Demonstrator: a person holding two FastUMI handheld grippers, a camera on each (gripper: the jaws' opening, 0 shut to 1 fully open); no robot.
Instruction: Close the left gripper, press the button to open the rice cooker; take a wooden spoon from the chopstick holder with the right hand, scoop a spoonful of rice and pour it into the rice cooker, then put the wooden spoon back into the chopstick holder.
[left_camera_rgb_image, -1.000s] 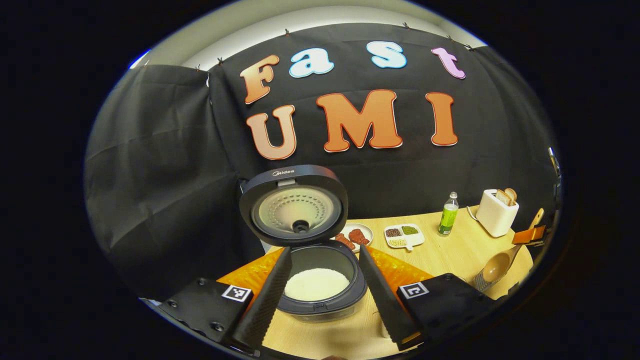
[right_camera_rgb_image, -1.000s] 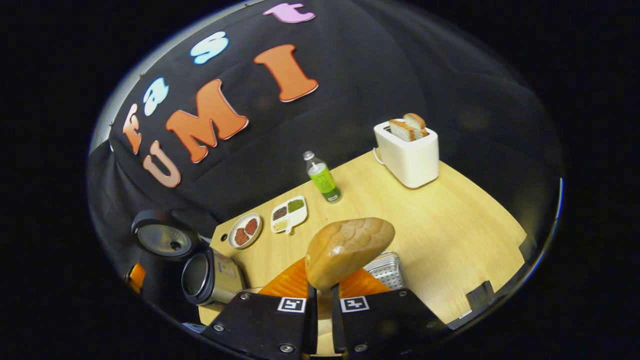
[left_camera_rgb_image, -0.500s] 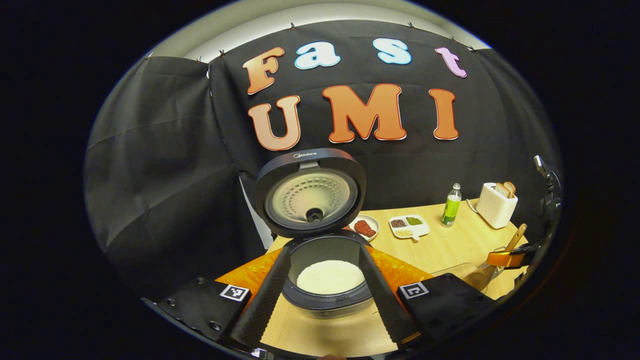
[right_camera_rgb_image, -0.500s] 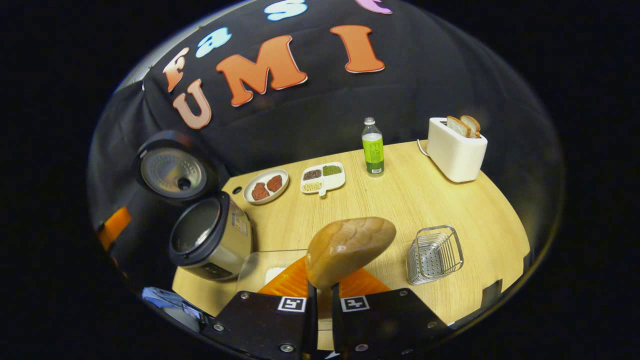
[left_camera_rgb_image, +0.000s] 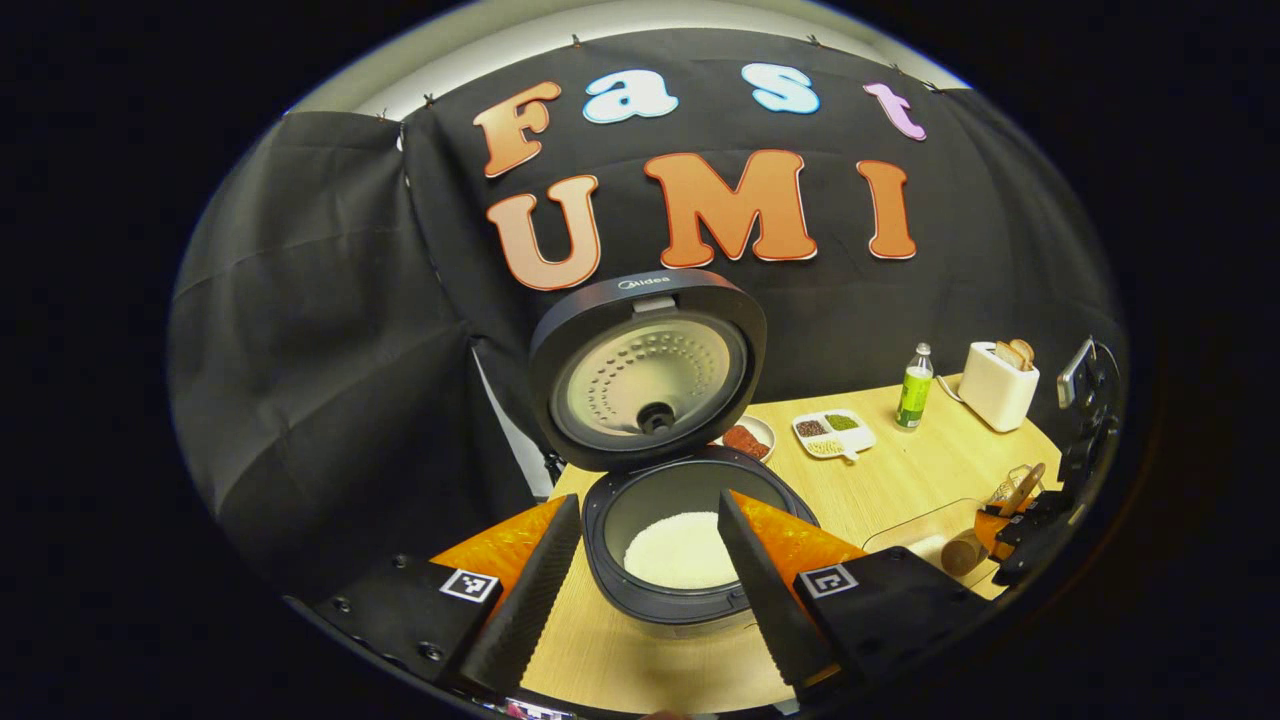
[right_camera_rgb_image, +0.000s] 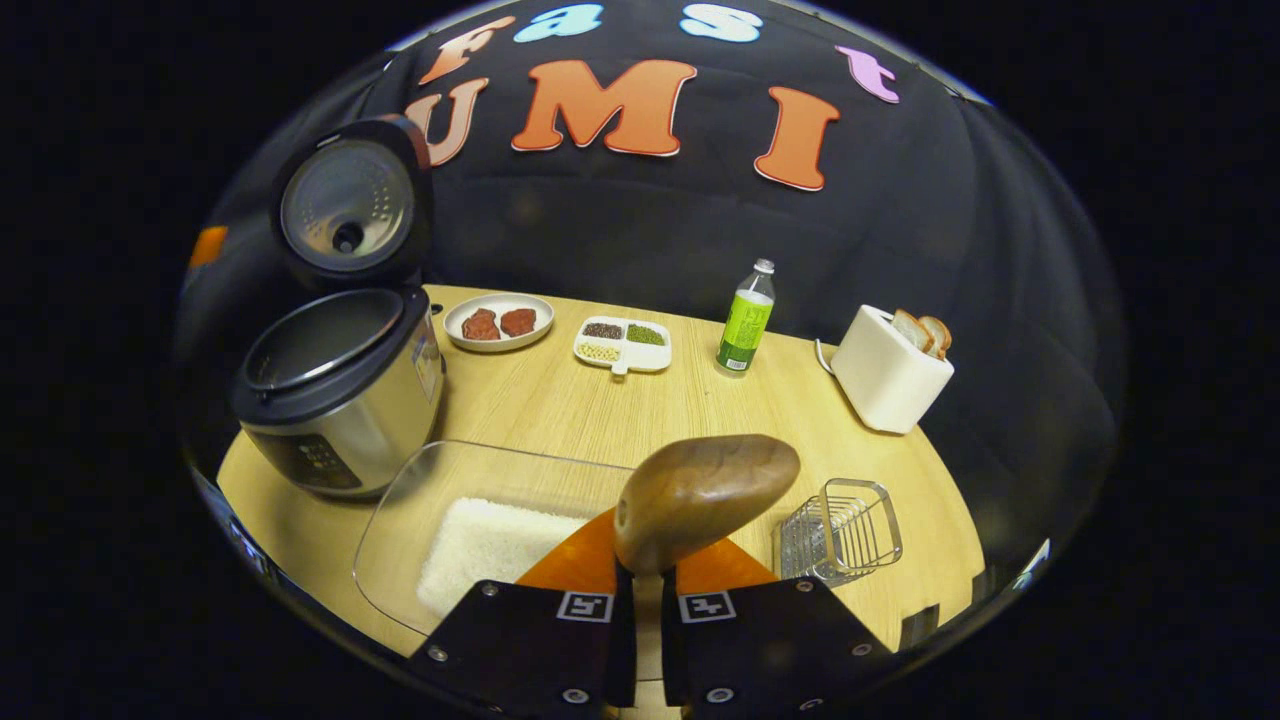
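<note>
Wooden spoon (right_camera_rgb_image: 700, 495) rises clamped between right gripper (right_camera_rgb_image: 647, 620) fingers.

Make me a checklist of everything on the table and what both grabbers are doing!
Surface: pale wooden table, rice grains not seen spilled.
Job's things: silver rice cooker with dark lid, lid up, white rice inside; clear rectangular rice tray; brown wooden spoon; wire chopstick holder, empty.
Clutter: white toaster with bread; green bottle; round plate of meat; divided white dish.
Grippers: left gripper open before cooker; right gripper shut on spoon.
Cables: white cord behind the toaster.
Surroundings: black cloth wall.
</note>
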